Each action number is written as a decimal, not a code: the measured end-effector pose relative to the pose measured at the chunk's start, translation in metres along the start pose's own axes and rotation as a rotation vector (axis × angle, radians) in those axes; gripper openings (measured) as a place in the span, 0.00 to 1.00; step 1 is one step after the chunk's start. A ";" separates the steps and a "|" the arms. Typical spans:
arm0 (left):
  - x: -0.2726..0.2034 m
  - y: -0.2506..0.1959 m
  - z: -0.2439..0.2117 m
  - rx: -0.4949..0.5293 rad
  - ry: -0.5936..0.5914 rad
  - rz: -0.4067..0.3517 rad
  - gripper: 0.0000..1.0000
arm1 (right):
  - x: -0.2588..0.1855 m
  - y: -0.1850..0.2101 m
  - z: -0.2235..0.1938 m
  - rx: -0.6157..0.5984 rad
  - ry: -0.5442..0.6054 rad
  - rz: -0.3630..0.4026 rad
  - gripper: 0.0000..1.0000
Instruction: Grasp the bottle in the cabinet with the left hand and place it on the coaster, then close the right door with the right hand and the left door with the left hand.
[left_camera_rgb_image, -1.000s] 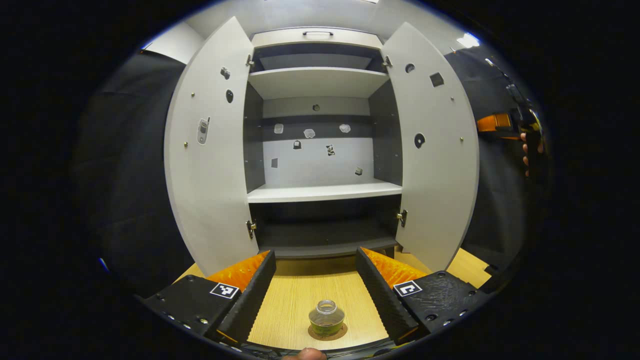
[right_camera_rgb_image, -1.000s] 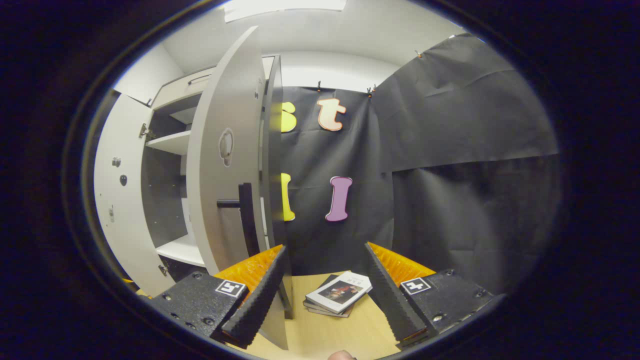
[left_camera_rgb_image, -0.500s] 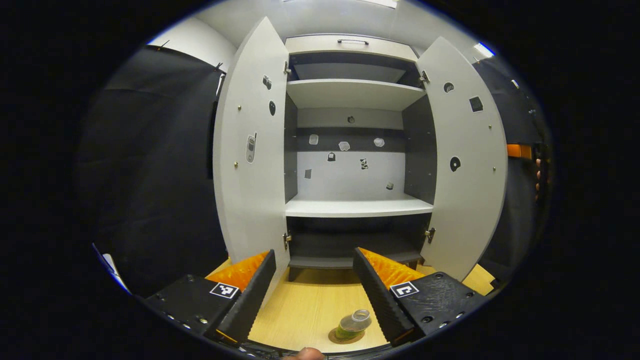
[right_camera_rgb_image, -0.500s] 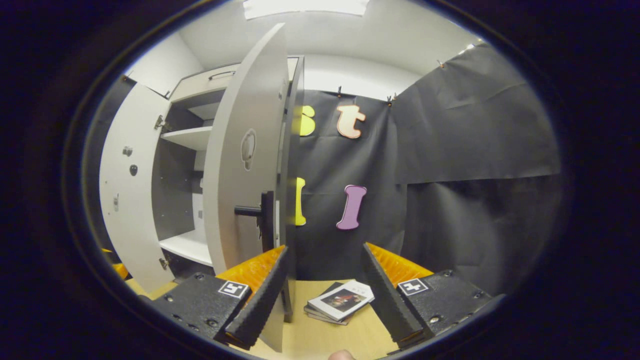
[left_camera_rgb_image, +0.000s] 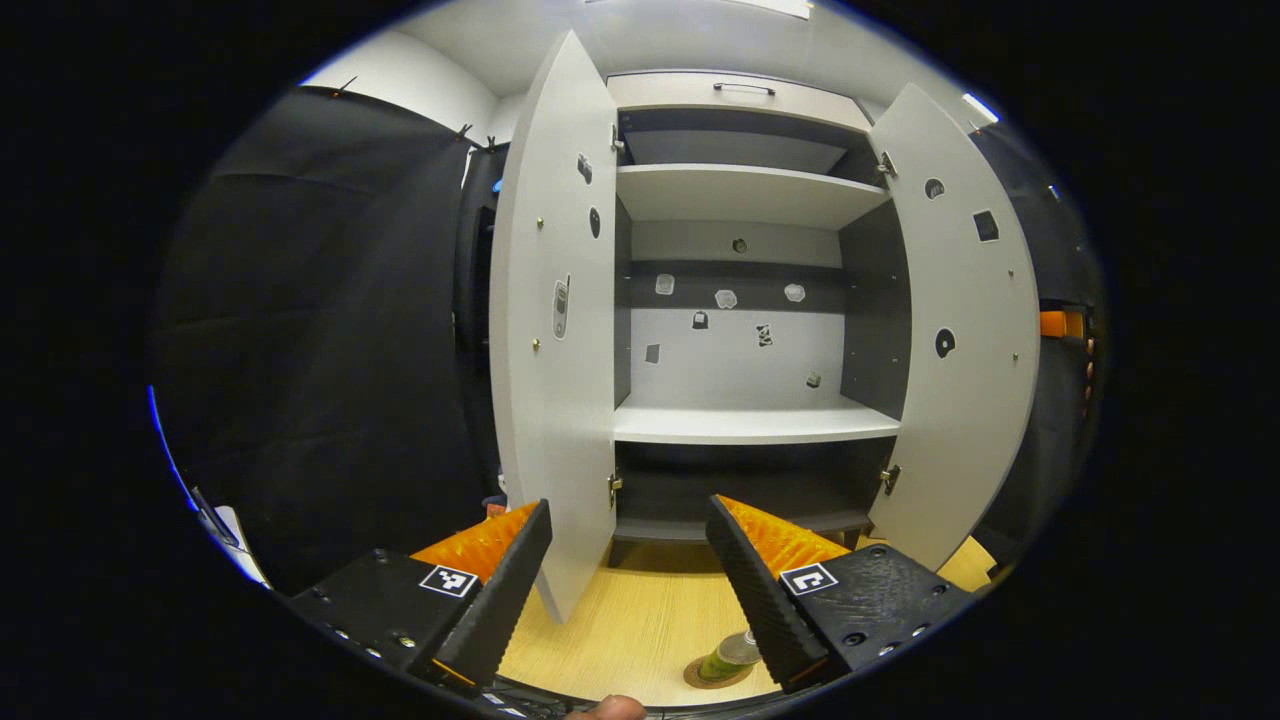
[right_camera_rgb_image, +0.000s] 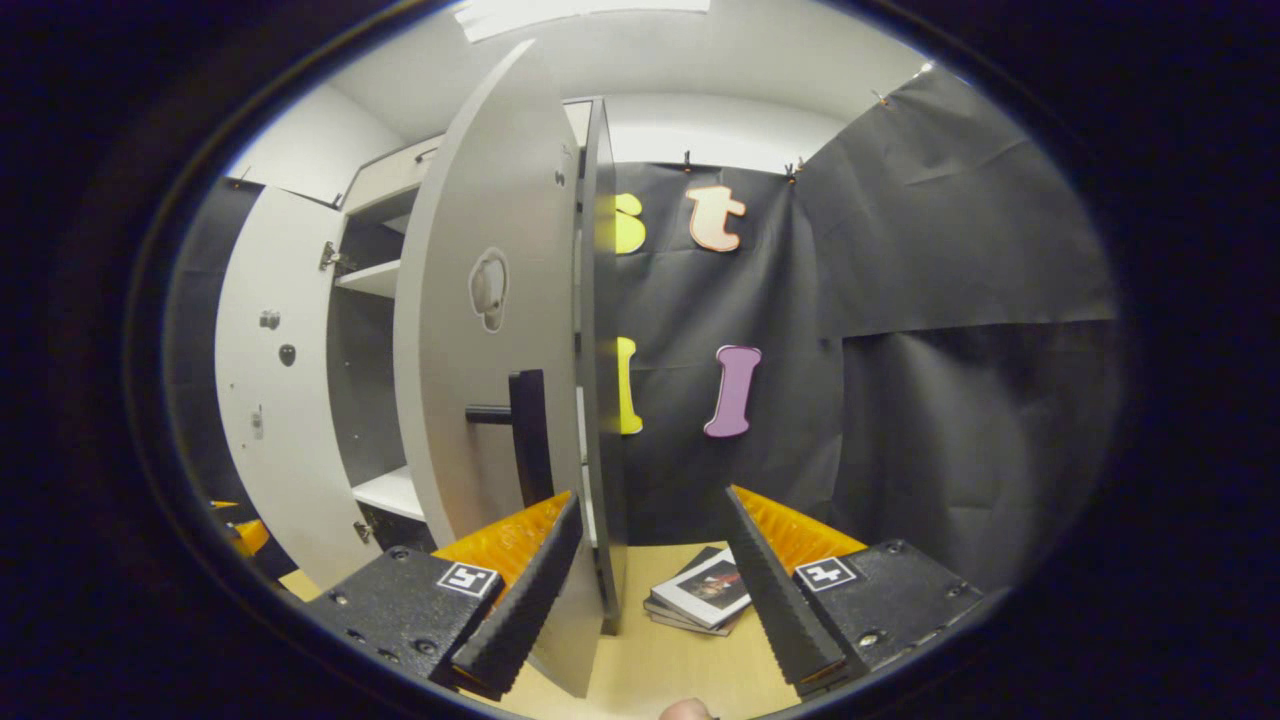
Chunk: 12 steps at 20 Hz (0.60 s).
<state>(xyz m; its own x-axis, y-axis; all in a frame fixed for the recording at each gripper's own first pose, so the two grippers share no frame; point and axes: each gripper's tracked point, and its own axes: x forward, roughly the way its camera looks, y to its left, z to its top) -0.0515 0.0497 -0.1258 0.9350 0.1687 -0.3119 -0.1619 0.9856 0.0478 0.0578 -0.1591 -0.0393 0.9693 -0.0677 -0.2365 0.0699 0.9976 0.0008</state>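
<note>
Left gripper view: the left tongs (left_camera_rgb_image: 628, 590) are seen released, fingers spread wide, nothing held between them. The left door (left_camera_rgb_image: 555, 330) stands open at 10 o'clock from the tongs, its lower corner just above the counter (left_camera_rgb_image: 640, 625). The cabinet (left_camera_rgb_image: 745, 330) is seen straight ahead at 12 o'clock, shelves bare, small stickers on the back panel. The bottle (left_camera_rgb_image: 730, 655) is found at 5 o'clock, standing on the coaster (left_camera_rgb_image: 712, 676) on the counter, partly hidden behind the right finger. The right door (left_camera_rgb_image: 965, 340) stands open at 2 o'clock.

Right gripper view: the right tongs (right_camera_rgb_image: 650, 590) are seen released, fingers apart and empty. The right door (right_camera_rgb_image: 490, 330) is viewed nearly edge-on at 11 o'clock, its dark handle (right_camera_rgb_image: 525, 435) just above the left finger; whether they touch cannot be told. A stack of books (right_camera_rgb_image: 705, 598) lies on the counter (right_camera_rgb_image: 660, 665) between the fingers.
</note>
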 end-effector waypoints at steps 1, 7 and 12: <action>0.002 0.004 0.001 -0.003 0.002 0.006 0.94 | 0.001 0.005 -0.001 0.005 0.004 0.020 0.93; -0.001 0.024 0.006 -0.011 -0.005 0.044 0.94 | 0.002 0.028 -0.004 0.006 0.019 0.093 0.93; -0.003 0.040 0.009 -0.028 -0.012 0.080 0.94 | 0.007 0.051 -0.006 0.006 0.032 0.154 0.93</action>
<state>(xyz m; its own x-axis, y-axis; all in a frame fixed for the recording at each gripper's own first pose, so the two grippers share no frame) -0.0576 0.0890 -0.1146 0.9223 0.2474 -0.2970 -0.2452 0.9684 0.0454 0.0670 -0.1083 -0.0466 0.9605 0.0866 -0.2643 -0.0775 0.9960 0.0449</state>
